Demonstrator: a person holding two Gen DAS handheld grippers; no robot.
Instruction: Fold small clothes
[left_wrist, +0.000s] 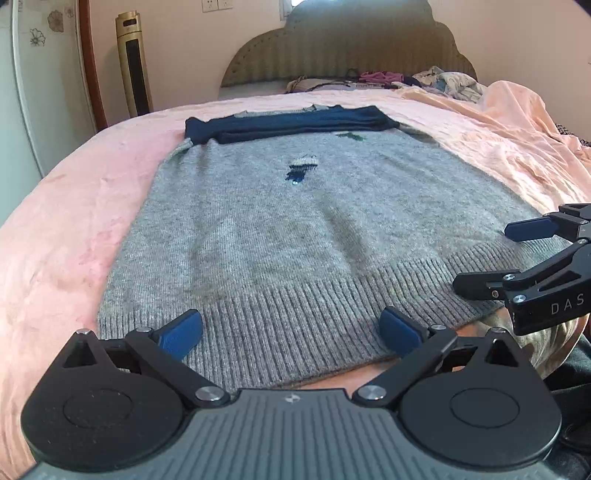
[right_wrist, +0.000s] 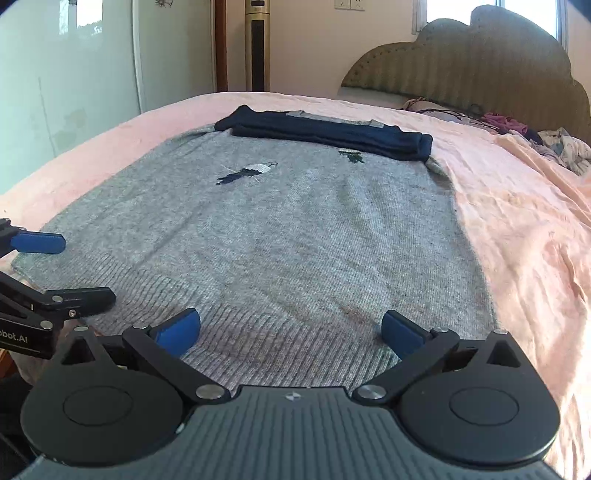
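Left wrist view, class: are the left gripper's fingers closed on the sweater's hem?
No: the left gripper has its fingers spread wide above the sweater's ribbed hem, gripping nothing.

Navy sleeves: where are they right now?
In both views the folded navy sleeves lie across the grey sweater's far end, toward the headboard.

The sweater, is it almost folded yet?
Partly. The navy sleeves already lie folded across the top of the grey sweater, which is spread flat on the pink bed. In hand: nothing yet. The left hand-held gripper and right hand-held gripper are both open at the ribbed hem. Left to do: probably grab the hem and fold the body up.
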